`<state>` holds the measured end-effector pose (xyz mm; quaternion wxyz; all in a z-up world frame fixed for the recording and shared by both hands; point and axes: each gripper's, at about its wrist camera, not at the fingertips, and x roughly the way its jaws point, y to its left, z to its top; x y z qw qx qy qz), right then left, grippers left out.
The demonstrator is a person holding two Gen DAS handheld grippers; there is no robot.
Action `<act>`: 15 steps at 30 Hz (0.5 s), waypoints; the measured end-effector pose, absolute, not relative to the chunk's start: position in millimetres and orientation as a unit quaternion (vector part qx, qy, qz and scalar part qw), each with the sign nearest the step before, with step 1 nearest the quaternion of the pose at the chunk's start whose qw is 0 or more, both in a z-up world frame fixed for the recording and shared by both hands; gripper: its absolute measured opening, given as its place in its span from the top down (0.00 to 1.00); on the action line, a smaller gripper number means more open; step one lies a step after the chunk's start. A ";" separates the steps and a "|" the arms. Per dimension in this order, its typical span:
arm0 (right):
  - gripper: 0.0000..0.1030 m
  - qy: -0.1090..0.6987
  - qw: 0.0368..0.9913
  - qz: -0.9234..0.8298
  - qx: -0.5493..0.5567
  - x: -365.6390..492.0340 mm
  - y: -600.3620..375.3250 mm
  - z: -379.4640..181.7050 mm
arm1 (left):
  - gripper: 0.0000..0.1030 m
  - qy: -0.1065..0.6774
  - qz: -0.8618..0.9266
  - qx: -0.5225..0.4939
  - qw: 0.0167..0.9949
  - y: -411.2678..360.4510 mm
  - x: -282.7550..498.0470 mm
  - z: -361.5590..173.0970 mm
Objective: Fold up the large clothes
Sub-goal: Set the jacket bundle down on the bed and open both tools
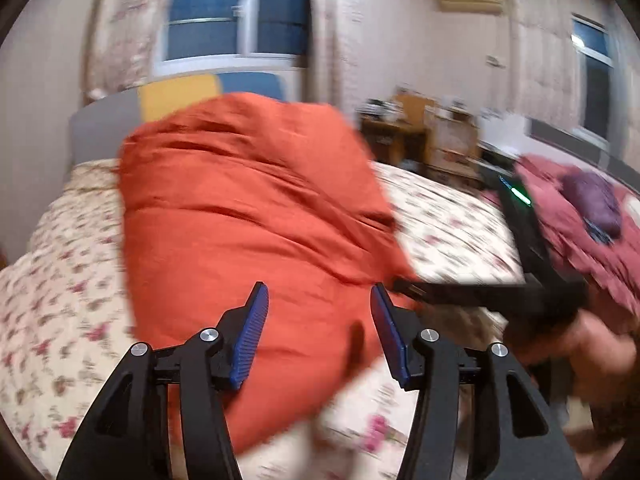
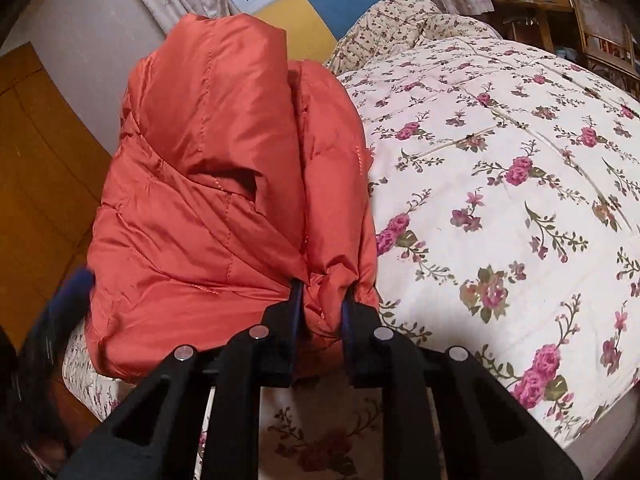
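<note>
An orange-red puffer jacket (image 1: 248,216) lies bunched on the floral bedspread (image 1: 60,312); it also shows in the right wrist view (image 2: 208,184). My left gripper (image 1: 318,300) is open, its blue pads apart just above the jacket's near end, holding nothing. My right gripper (image 2: 322,296) is shut on a fold of the jacket at its near edge. The right gripper also shows in the left wrist view (image 1: 404,285), reaching in from the right with a hand behind it. The left view is motion-blurred.
A pile of maroon and purple clothes (image 1: 588,216) lies at the bed's right side. A headboard with yellow and blue panels (image 2: 320,4) stands behind the jacket. A wooden desk and chair (image 2: 560,8) are beyond the bed, a wooden door (image 2: 36,184) at left.
</note>
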<state>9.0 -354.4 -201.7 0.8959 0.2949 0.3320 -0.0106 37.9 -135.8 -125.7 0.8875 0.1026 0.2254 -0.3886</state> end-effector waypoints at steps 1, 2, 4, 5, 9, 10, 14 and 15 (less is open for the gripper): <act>0.86 0.331 0.895 -0.009 0.299 7.7 -355.6 -202.3 | 0.49 0.225 -0.372 0.091 0.896 -132.4 46.4 -120.7; 0.86 0.331 0.894 -0.009 0.302 7.4 -356.1 -200.8 | 0.49 0.226 -0.348 0.077 0.906 -128.5 58.7 -114.4; 0.84 0.329 0.896 -0.009 0.299 8.5 -356.2 -196.4 | 0.33 0.236 -0.299 0.071 0.922 -125.7 78.3 -109.3; 0.83 0.330 0.896 -0.010 0.297 9.7 -358.2 -193.3 | 0.33 0.243 -0.280 0.068 0.926 -123.0 86.4 -109.0; 0.70 0.324 0.900 -0.018 0.291 4.5 -362.0 -174.5 | 0.24 0.276 -0.243 0.032 0.929 -116.0 130.7 -107.5; 0.67 0.317 0.901 -0.022 0.294 2.5 -364.9 -168.6 | 0.23 0.274 -0.238 0.029 0.932 -117.1 138.5 -106.8; 0.67 0.265 0.917 -0.044 0.294 -6.2 -376.5 -133.9 | 0.23 0.285 -0.245 0.019 0.927 -123.1 160.2 -103.5; 0.67 0.253 0.922 -0.044 0.288 -4.9 -376.5 -122.6 | 0.23 0.287 -0.247 0.019 0.925 -124.7 165.3 -102.1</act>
